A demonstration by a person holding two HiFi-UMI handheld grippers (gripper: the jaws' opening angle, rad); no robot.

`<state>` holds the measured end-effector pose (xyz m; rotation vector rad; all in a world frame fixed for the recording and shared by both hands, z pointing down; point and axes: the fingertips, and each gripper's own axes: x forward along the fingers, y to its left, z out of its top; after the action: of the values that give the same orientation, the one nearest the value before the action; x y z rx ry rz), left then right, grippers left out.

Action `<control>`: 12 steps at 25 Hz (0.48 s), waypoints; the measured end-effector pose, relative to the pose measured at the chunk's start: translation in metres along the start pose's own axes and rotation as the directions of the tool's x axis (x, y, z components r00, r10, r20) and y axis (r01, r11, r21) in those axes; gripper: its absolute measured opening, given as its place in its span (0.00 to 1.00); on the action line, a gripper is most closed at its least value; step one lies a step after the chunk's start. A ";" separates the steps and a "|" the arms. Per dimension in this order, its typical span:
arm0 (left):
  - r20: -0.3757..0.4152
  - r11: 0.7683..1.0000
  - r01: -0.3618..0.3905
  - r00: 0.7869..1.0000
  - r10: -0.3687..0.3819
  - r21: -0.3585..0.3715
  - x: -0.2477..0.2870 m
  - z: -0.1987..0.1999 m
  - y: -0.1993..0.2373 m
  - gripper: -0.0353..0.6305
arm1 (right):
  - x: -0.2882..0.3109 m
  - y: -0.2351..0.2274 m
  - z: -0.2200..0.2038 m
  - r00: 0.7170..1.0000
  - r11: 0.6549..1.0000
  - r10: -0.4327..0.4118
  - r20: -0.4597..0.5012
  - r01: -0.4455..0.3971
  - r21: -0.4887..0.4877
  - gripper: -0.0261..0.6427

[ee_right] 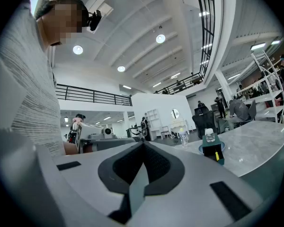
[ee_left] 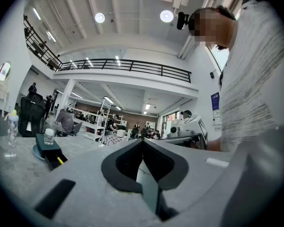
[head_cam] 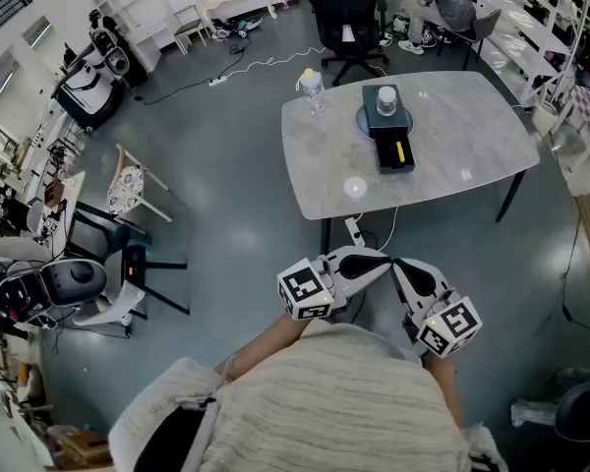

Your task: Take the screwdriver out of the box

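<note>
The screwdriver, with its yellow handle, lay in the open drawer of the dark box on the table. Its long axis ran along the drawer, straight away from the person. A jar stood on top of the box, behind the drawer.

Both grippers were held close to the person's body, short of the table's near edge and well apart from the box. The left gripper and the right gripper pointed level and inward, tips nearly meeting. Neither was aimed at the table, so the box sat off to the left in the left gripper view and off to the right in the right gripper view. The jaws of each were closed together, with nothing between them.

From the head view the box lay almost dead ahead, a little to the right-hand side, so the right gripper looked slightly the nearer. Either gripper would probably have to swing outward to face the table, open, and reach forward over the edge. The jaws would best close across the shaft or handle, not along it.
</note>
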<state>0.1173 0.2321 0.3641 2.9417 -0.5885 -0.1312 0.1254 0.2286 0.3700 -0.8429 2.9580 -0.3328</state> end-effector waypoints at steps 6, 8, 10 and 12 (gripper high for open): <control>-0.005 1.000 0.013 1.000 -0.013 -0.002 0.008 0.000 0.000 0.08 | -0.005 -0.006 0.002 1.000 1.000 -0.015 -0.002 0.015 0.000 0.05; -0.010 1.000 0.018 1.000 -0.018 -0.002 0.011 -0.003 -0.002 0.08 | -0.008 -0.007 0.000 1.000 1.000 -0.022 -0.005 0.022 -0.005 0.05; -0.018 1.000 0.019 1.000 -0.019 -0.001 0.015 -0.006 -0.005 0.08 | -0.013 -0.009 -0.001 1.000 1.000 -0.027 -0.010 0.026 -0.012 0.05; -0.021 1.000 0.019 1.000 -0.019 -0.001 0.018 -0.006 -0.008 0.08 | -0.018 -0.009 -0.001 1.000 0.999 -0.027 -0.013 0.027 -0.018 0.05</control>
<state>0.1376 0.2337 0.3679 2.9451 -0.5582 -0.1022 0.1451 0.2309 0.3732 -0.8874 2.9686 -0.3151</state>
